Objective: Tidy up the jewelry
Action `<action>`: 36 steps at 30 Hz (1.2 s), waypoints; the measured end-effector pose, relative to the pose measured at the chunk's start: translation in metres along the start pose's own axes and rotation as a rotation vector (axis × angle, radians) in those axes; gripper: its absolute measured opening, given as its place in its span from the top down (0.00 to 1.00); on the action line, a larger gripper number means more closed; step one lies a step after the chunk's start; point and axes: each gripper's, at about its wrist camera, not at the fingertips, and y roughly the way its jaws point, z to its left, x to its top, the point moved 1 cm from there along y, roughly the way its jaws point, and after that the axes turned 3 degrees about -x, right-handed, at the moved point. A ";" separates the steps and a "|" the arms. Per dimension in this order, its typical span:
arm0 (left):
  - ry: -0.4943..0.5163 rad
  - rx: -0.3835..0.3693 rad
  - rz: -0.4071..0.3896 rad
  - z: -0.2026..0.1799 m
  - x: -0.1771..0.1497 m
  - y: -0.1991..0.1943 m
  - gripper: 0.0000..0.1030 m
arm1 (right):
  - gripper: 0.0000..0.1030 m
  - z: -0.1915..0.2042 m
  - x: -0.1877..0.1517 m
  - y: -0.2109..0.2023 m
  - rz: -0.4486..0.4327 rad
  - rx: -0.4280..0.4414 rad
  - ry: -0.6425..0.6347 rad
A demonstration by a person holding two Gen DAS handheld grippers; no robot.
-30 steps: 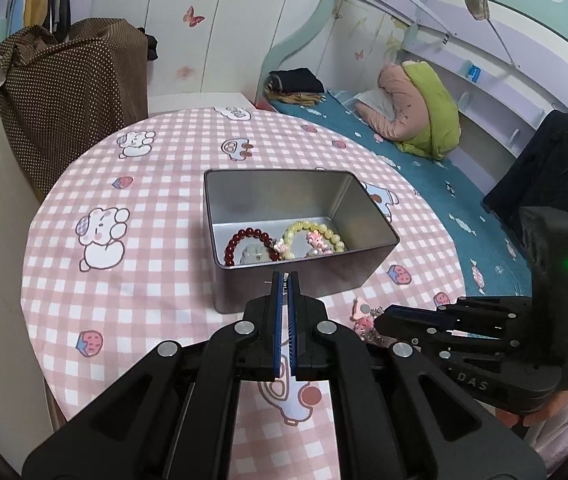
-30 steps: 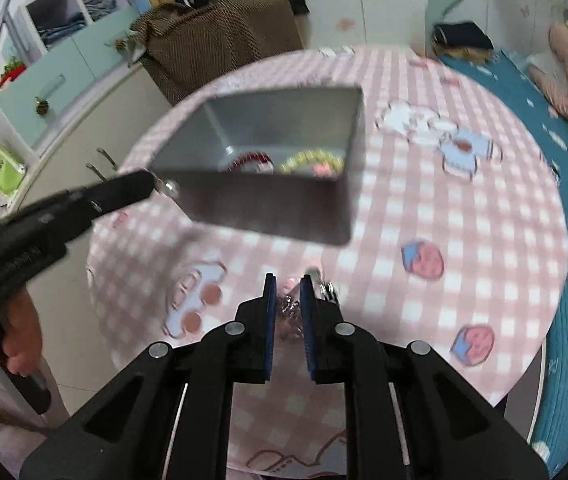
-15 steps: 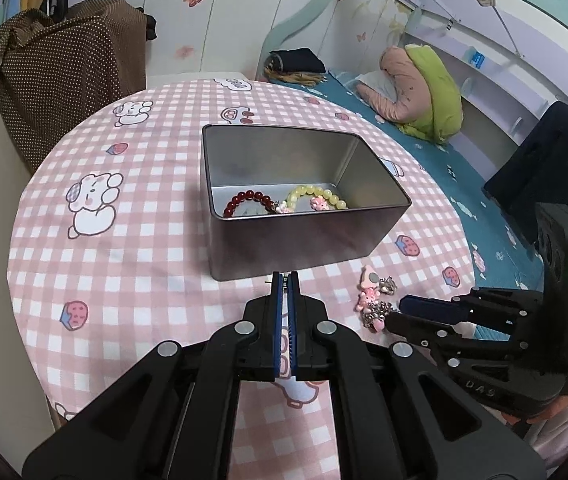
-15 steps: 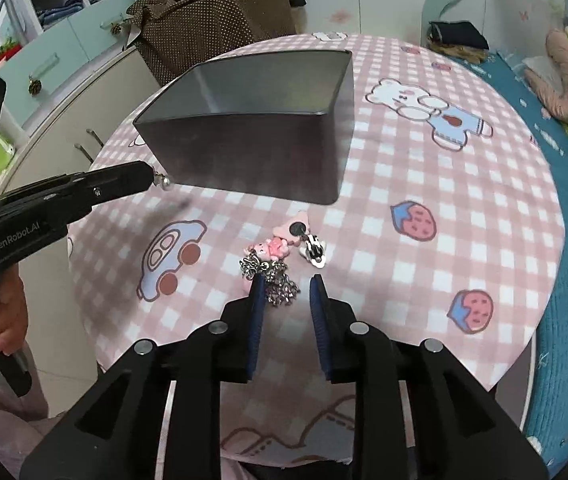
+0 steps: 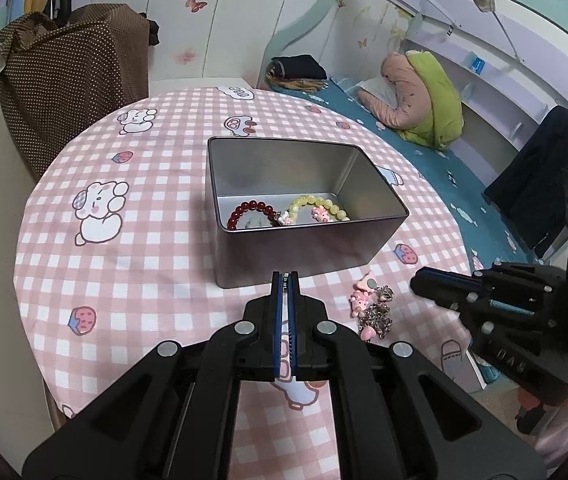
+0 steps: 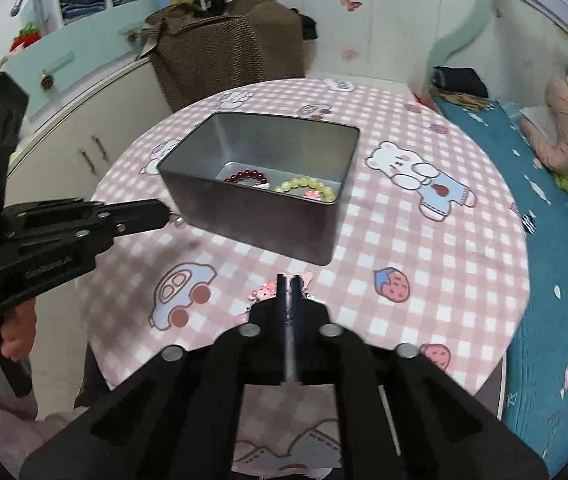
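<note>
The left tongs [image 5: 285, 276] are shut on nothing. The right tongs [image 6: 288, 280] are nearly closed over the charms [image 5: 371, 312] on the desk [image 5: 124, 264].

A round bench [image 5: 156, 264] covered in a pink-and-white checked cloth printed with bears, cars and strawberries fills the middle of a child's bedroom. Behind it stands a white wardrobe [image 5: 220, 20] with butterfly stickers. A brown dotted bag [image 5: 72, 80] sits on a low cream cabinet [image 6: 96, 120] at the left. To the right lies a bed [image 5: 423, 152] with a teal sheet, folded dark clothes [image 5: 297, 68] and a pink and green bundle [image 5: 423, 92]. A dark jacket [image 5: 551, 172] hangs by white wall shelves [image 5: 495, 76].
</note>
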 end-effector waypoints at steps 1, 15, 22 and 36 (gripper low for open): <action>-0.002 0.001 0.001 0.000 0.000 0.000 0.98 | 0.82 0.001 -0.003 0.004 0.007 -0.005 0.000; -0.001 0.006 0.017 0.002 -0.003 0.005 0.98 | 0.76 0.020 -0.022 0.034 0.054 -0.065 -0.087; -0.002 0.008 0.009 0.001 0.000 0.002 0.98 | 0.88 0.008 -0.019 0.028 0.041 -0.053 -0.028; 0.021 -0.004 -0.050 -0.007 0.013 -0.018 0.98 | 0.89 -0.001 0.026 -0.032 -0.152 -0.026 0.004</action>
